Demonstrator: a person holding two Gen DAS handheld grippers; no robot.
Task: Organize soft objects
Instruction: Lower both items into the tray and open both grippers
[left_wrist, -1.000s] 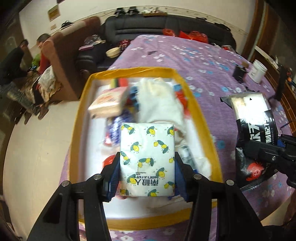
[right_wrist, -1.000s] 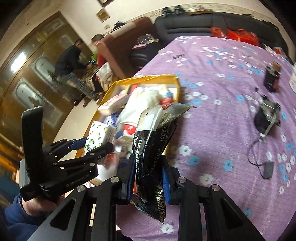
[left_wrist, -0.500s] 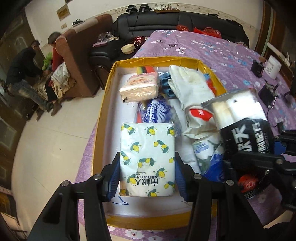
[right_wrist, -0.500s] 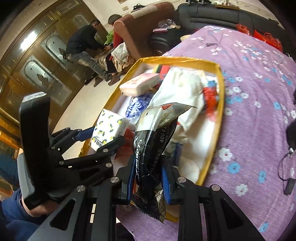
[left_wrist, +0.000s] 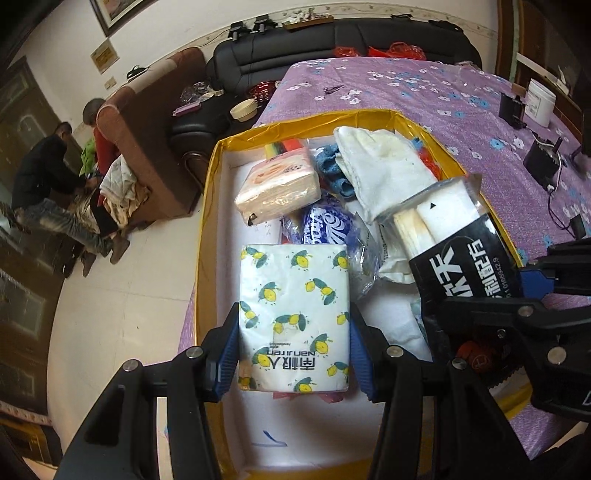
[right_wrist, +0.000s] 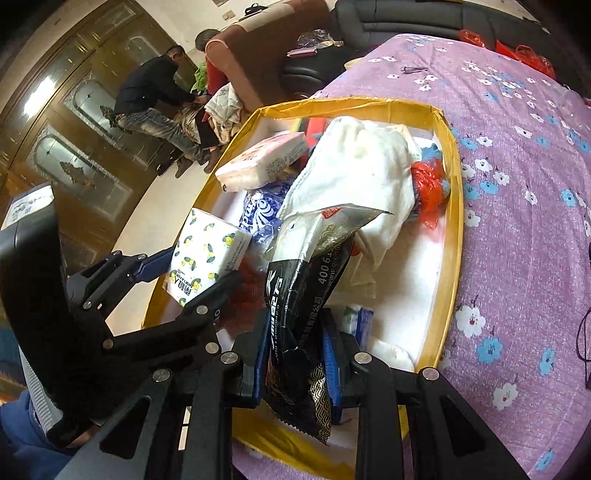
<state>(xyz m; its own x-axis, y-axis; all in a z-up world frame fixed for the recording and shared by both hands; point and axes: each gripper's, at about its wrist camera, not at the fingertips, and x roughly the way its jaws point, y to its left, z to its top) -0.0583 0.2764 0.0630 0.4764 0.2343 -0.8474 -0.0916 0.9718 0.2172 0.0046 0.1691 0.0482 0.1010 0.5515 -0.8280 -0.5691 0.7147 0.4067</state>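
Observation:
My left gripper (left_wrist: 293, 343) is shut on a white tissue pack with lemon prints (left_wrist: 293, 317), held over the near left part of the yellow-rimmed box (left_wrist: 207, 206). The same tissue pack (right_wrist: 207, 251) shows at the left of the right wrist view, between the left gripper's fingers (right_wrist: 147, 266). My right gripper (right_wrist: 295, 358) is shut on a black and clear plastic packet (right_wrist: 314, 266) above the box's near right side; that packet (left_wrist: 454, 251) stands at the right in the left wrist view. Inside the box lie a pink tissue pack (left_wrist: 279, 188), a white cloth (left_wrist: 384, 166) and a blue-printed bag (left_wrist: 325, 225).
The box (right_wrist: 452, 206) sits on a purple flowered tablecloth (right_wrist: 517, 184). Black devices with cables (left_wrist: 543, 162) and a white tub (left_wrist: 539, 99) lie at the far right. Sofas (left_wrist: 332, 40) stand beyond the table, and two people (left_wrist: 55, 181) are at the far left.
Both grippers have moved over the box and sunk toward it with their loads. The right gripper's packet came in from the tablecloth on the right to above the box's contents.

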